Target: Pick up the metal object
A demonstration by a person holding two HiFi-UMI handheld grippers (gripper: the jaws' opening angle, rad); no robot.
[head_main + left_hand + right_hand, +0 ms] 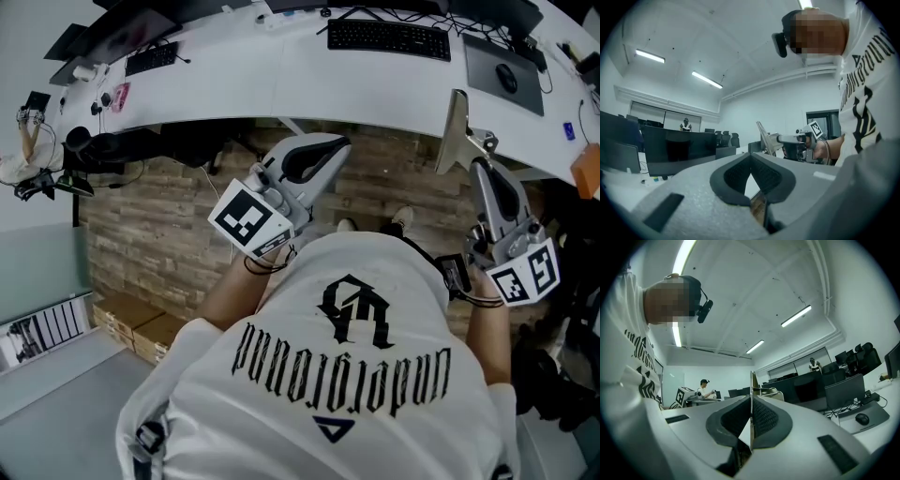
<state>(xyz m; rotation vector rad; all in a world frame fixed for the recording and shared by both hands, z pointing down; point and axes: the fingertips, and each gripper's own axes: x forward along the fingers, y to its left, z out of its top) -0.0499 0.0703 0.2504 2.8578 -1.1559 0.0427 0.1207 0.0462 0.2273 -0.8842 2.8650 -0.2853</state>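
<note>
The metal object (456, 127) is a thin, flat silvery plate. It stands on edge in my right gripper (476, 161), which is shut on its lower end, just below the white desk's (281, 89) front edge. In the right gripper view the plate (752, 394) rises straight up between the dark pads, which press on both its faces. My left gripper (339, 144) is held out level to the left of it, apart from the plate. Its jaws meet at the tips (751, 156) with nothing between them. The left gripper view also shows the plate (764, 136) held off to the right.
A black keyboard (389, 37) and a mouse (506, 77) on a grey pad lie on the curved desk, with a smaller keyboard (150, 58) at its left end. Cardboard boxes (141, 328) sit on the wood floor at lower left. Dark monitors (679, 147) and people stand farther off.
</note>
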